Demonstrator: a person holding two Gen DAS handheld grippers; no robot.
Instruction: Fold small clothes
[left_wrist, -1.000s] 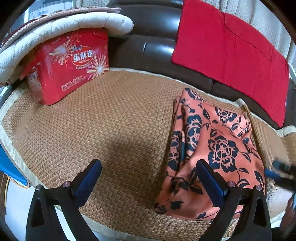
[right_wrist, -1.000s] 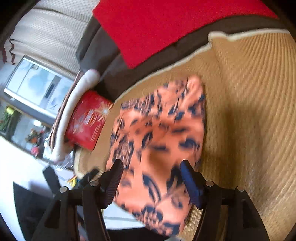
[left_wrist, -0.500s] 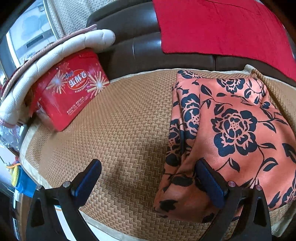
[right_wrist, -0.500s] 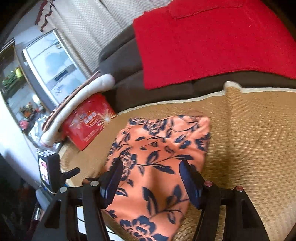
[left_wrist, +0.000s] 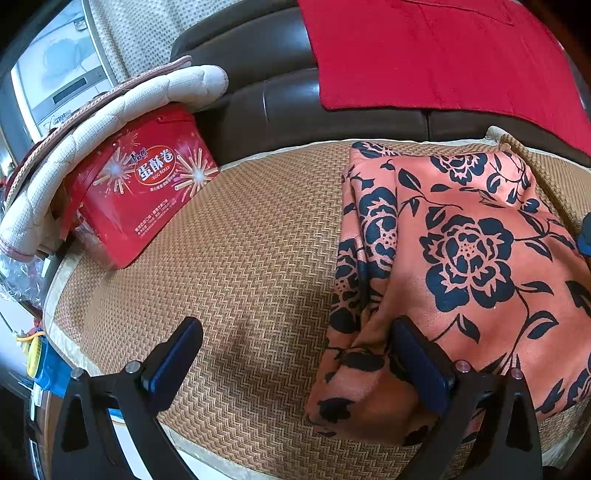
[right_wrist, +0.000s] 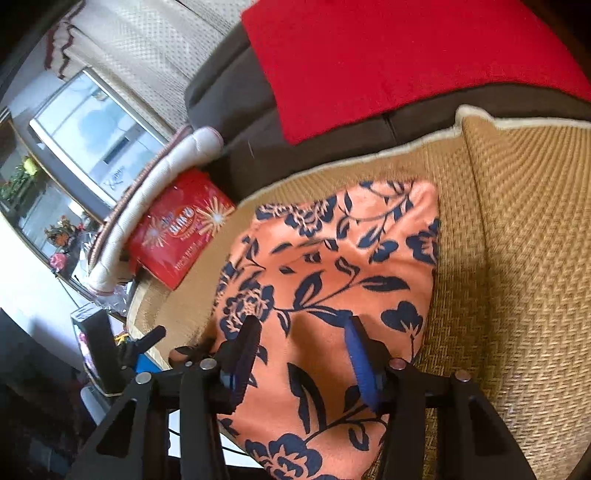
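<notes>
A folded orange garment with dark blue flowers (left_wrist: 461, 266) lies on a woven straw mat (left_wrist: 240, 240) on a dark sofa. It also shows in the right wrist view (right_wrist: 332, 280). My left gripper (left_wrist: 295, 362) is open and empty, low over the mat at the garment's near left corner; its right finger (left_wrist: 421, 365) rests at the cloth edge. My right gripper (right_wrist: 299, 354) is open and empty just above the garment's near part.
A red egg-roll tin (left_wrist: 140, 184) stands at the mat's far left under a rolled white quilted pad (left_wrist: 110, 110). A red cloth (left_wrist: 424, 51) hangs over the dark sofa back (left_wrist: 266, 103). The mat's front edge (left_wrist: 207, 446) is close below the left gripper.
Both grippers have come closer to the garment and lower. The right wrist view has steadied over the cloth. The garment lies as before.
</notes>
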